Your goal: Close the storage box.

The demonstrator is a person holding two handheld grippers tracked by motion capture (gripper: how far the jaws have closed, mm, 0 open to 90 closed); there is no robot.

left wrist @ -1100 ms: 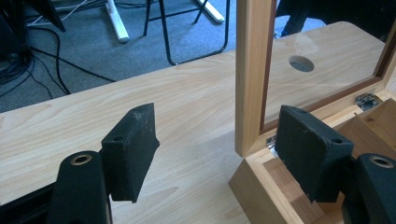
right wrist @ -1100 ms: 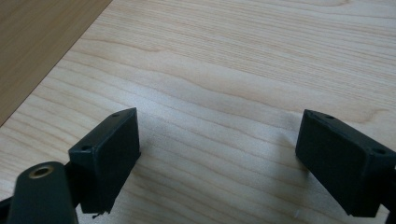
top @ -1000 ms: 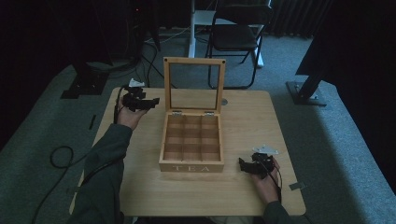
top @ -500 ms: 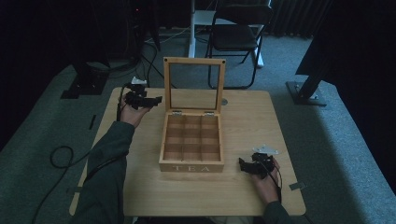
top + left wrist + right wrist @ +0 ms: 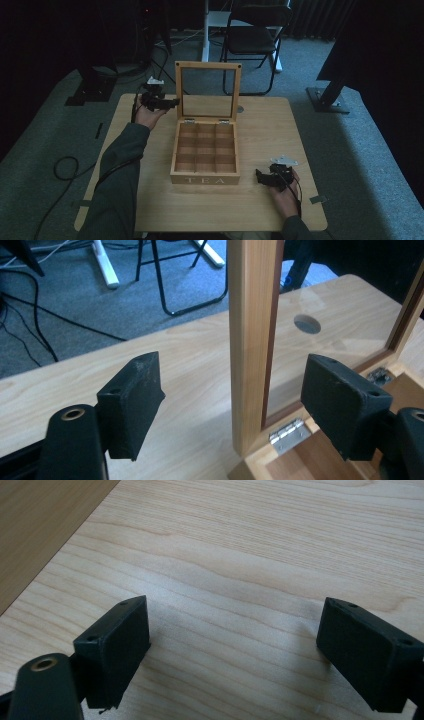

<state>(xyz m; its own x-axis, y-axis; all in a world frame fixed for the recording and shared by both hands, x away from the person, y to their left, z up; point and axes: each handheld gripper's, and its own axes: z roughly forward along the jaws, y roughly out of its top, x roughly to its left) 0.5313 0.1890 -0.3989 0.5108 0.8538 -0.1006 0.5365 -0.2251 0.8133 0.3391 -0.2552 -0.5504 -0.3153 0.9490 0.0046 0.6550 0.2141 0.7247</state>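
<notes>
A pale wooden tea box (image 5: 205,159) sits in the middle of the high view on a light, straight-grained wooden table (image 5: 265,130), its body split by thin slats into a grid of square compartments and the word TEA lettered on its front wall. Its lid (image 5: 207,90), a square wooden frame around a clear pane, stands upright on two small metal hinges (image 5: 287,432) at the back edge. In the upper left of the high view the left gripper (image 5: 169,103) sits at the lid's left frame post; in the left gripper view its two blocky, matte black jaws stand wide apart with that smooth post (image 5: 252,340) rising between them, neither pad touching it. Through the pane a round hole (image 5: 307,324) in the tabletop shows in the upper right of that view. In the lower right of the high view the right gripper (image 5: 260,177) rests low over the table just beside the box's front right corner, a grey three-cornered plate on top of it. In the right gripper view its rubbery black jaws are spread wide over bare wood grain, holding nothing, with a darker wooden wall of the box (image 5: 45,525) in the upper left.
</notes>
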